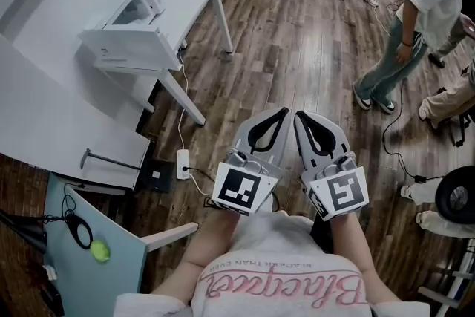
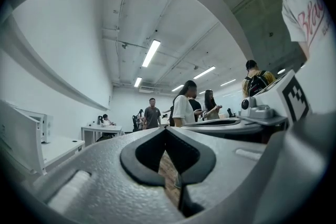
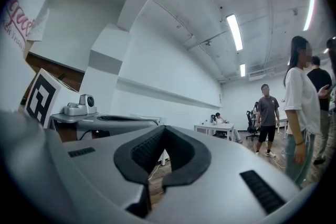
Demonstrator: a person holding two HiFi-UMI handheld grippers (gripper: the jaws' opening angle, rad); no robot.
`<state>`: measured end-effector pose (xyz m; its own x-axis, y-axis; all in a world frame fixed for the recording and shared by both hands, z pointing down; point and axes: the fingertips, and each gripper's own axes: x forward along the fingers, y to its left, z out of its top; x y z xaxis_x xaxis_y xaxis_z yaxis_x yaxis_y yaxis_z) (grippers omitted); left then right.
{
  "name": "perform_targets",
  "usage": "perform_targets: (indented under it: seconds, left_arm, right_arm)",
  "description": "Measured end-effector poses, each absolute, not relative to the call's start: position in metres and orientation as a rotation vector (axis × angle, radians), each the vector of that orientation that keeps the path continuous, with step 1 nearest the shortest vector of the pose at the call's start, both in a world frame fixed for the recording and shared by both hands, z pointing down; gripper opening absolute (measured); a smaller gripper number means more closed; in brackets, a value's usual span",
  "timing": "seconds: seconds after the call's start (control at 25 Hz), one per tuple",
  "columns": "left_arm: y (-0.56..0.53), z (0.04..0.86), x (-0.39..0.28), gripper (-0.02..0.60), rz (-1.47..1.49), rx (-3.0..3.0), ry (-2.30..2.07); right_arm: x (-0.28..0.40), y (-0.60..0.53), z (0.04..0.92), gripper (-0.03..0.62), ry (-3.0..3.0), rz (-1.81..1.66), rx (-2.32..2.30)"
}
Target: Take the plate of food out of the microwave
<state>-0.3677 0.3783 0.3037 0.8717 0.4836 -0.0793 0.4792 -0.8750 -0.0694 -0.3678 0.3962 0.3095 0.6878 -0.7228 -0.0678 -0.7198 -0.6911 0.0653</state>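
Note:
A white microwave (image 1: 133, 30) sits on a white table (image 1: 189, 0) at the upper left of the head view, well away from both grippers. I cannot see a plate of food in any view. My left gripper (image 1: 278, 113) and right gripper (image 1: 303, 115) are held side by side close to my body, pointing forward over the wooden floor. Both are shut with nothing between their jaws. In the left gripper view the left gripper (image 2: 167, 131) has its pads together, and the right gripper (image 2: 247, 118) lies beside it. The right gripper view shows the right gripper (image 3: 165, 128) shut too.
Several people (image 1: 404, 33) stand on the floor at the upper right. A power strip (image 1: 183, 163) with a cable lies on the floor by a white desk (image 1: 44, 130). A pale blue table (image 1: 111, 263) with a green ball (image 1: 100, 252) is at the lower left.

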Motion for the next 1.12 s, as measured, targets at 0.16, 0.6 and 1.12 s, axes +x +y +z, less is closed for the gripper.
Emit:
perform_targets:
  seconds: [0.16, 0.6, 1.12]
  left_arm:
    - [0.372, 0.304, -0.337, 0.003, 0.14, -2.982, -0.785]
    - [0.335, 0.305, -0.244, 0.003, 0.127, -3.003, -0.778]
    - [0.277, 0.301, -0.145, 0.003, 0.13, -2.993, -0.785]
  right_arm:
    - [-0.339, 0.389, 0.309, 0.008, -1.231, -0.135, 2.858]
    - [-0.246, 0.353, 0.312, 0.008, -1.257, -0.094, 2.863]
    - [-0.146, 0.292, 0.309, 0.008, -1.253, -0.054, 2.836]
